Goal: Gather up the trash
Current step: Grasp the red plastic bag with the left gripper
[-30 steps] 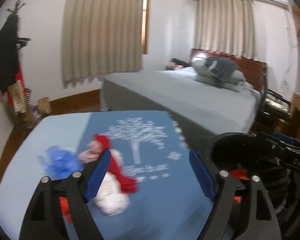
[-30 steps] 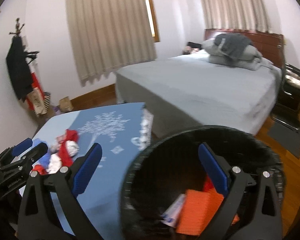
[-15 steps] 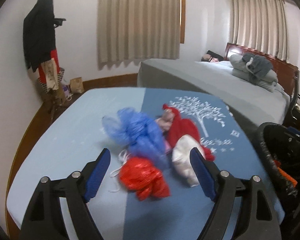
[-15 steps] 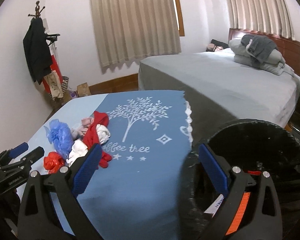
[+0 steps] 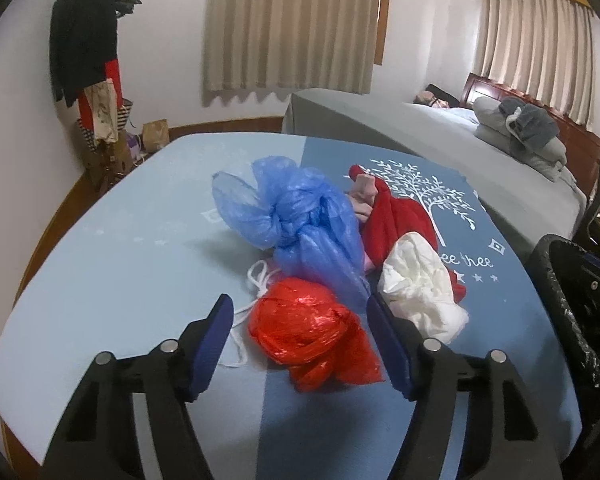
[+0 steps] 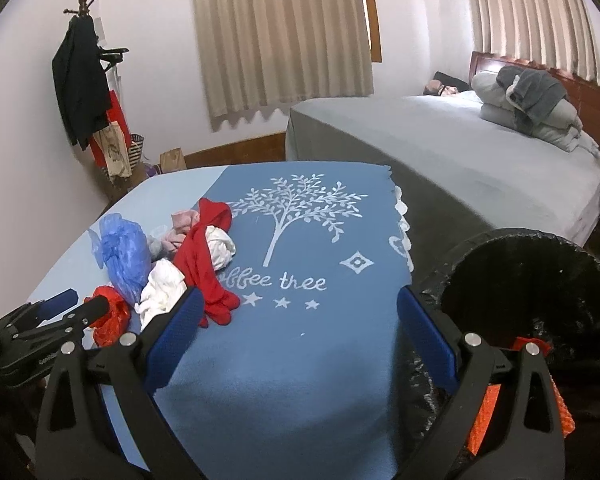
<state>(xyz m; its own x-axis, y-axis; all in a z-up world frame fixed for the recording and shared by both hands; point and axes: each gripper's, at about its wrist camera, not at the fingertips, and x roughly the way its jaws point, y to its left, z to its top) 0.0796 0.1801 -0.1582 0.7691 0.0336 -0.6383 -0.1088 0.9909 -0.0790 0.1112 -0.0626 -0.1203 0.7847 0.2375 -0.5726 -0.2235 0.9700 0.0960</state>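
A pile of trash lies on the blue tablecloth (image 5: 112, 264): a crumpled red plastic bag (image 5: 308, 332), a blue plastic bag (image 5: 300, 220), a white crumpled bag (image 5: 420, 284), a red cloth (image 5: 396, 216) and a pink scrap (image 5: 362, 192). My left gripper (image 5: 300, 312) is open, its jaws either side of the red bag. My right gripper (image 6: 300, 312) is open and empty over the cloth, right of the pile (image 6: 160, 256). A black-lined trash bin (image 6: 540, 280) stands at the table's right edge, with orange trash (image 6: 484, 412) inside.
A grey bed (image 6: 460, 148) with folded bedding (image 6: 528, 100) stands behind the table. A coat rack (image 6: 84, 80) with clothes and bags is by the left wall. The bin's rim (image 5: 568, 304) shows at the right of the left wrist view.
My left gripper has swung left and moved in over the pile, the red bag now between its jaws. My right gripper has moved left from above the bin to over the tablecloth.
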